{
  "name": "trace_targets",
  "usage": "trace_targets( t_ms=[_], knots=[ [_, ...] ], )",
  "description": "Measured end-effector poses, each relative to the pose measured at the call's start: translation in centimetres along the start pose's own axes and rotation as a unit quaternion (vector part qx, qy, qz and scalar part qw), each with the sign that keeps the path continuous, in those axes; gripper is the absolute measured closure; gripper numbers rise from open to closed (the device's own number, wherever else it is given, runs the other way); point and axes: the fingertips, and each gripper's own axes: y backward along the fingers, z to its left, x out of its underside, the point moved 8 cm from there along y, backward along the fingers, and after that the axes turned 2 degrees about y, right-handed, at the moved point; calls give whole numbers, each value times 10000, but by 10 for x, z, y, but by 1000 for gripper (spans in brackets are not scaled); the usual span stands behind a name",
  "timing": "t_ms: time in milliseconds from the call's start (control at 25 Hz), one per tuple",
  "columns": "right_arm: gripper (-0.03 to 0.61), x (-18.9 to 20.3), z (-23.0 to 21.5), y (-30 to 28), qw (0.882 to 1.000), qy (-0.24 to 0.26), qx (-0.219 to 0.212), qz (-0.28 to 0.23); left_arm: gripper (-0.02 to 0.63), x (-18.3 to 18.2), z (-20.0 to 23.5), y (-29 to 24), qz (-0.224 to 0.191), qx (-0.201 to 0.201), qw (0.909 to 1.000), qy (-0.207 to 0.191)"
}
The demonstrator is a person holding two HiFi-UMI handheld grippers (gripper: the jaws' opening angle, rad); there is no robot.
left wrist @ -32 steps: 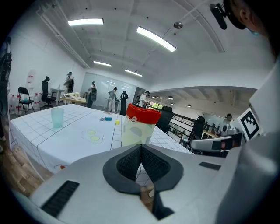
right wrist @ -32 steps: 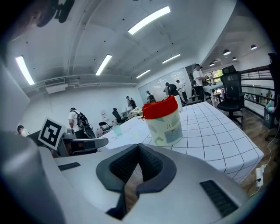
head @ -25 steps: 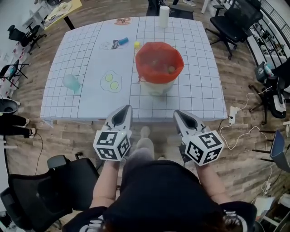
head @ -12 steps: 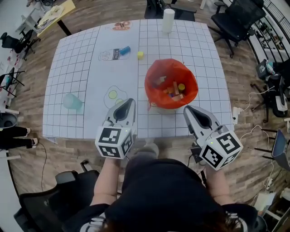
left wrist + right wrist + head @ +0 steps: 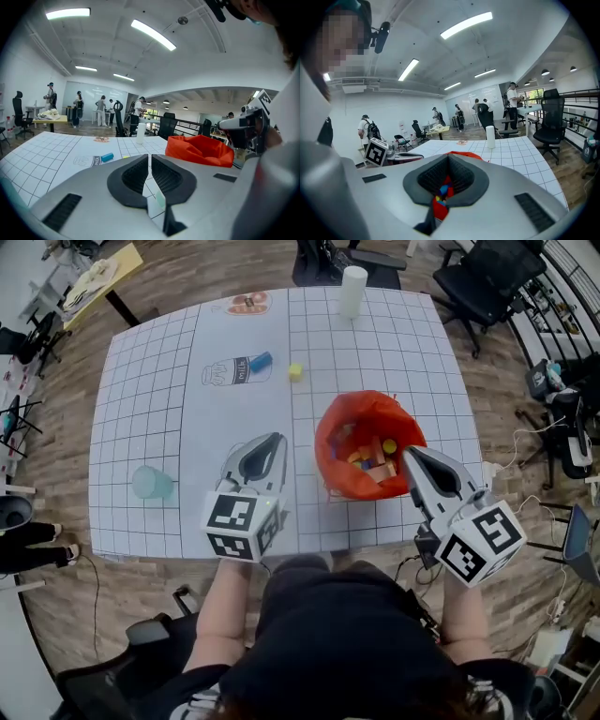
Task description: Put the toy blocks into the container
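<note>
A red bag-lined container sits on the gridded table mat with several coloured blocks inside. A yellow block and a blue block lie loose on the mat beyond it. My left gripper hovers just left of the container, shut and empty. In the left gripper view the left gripper has its jaws together and the container to its right. My right gripper is at the container's right rim. In the right gripper view the right gripper is shut on nothing, with blocks showing below its jaws.
A teal cup stands near the mat's left front. A white cylinder stands at the far edge. Office chairs and cables surround the table, and people stand in the far room.
Both grippers have moved forward from the table's front edge over the mat, to either side of the container. Their jaws stayed together.
</note>
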Motion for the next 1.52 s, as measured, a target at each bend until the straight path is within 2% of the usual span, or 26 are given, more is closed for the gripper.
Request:
trace_targets(
  t_ms=[160,320,480,640,760,920,1520],
  knots=[
    [563,-3,-11,-13,9998,4,186,61,586,-8,13,-15,-4,95,10000,-16],
    [563,0,-23,-22,9995,-108,175,243,584,-11,21,-27,51,40,9999,77],
    [563,-1,-36,-31,9994,-143,-62,314,572,-9,20,-48,128,-30,9998,136],
    [563,-12,-51,-37,9974,-395,-549,257,565,-13,15,-66,262,-118,9996,57],
    [563,-26,-68,-36,9959,-355,-803,203,557,-16,13,-79,299,-228,9993,65],
    [563,-30,-95,-44,9964,-70,-786,323,535,-17,18,-98,393,-400,9984,13],
    [563,-1,-159,-99,9907,-85,-959,957,433,-6,60,-174,936,-691,9932,-65]
  ],
)
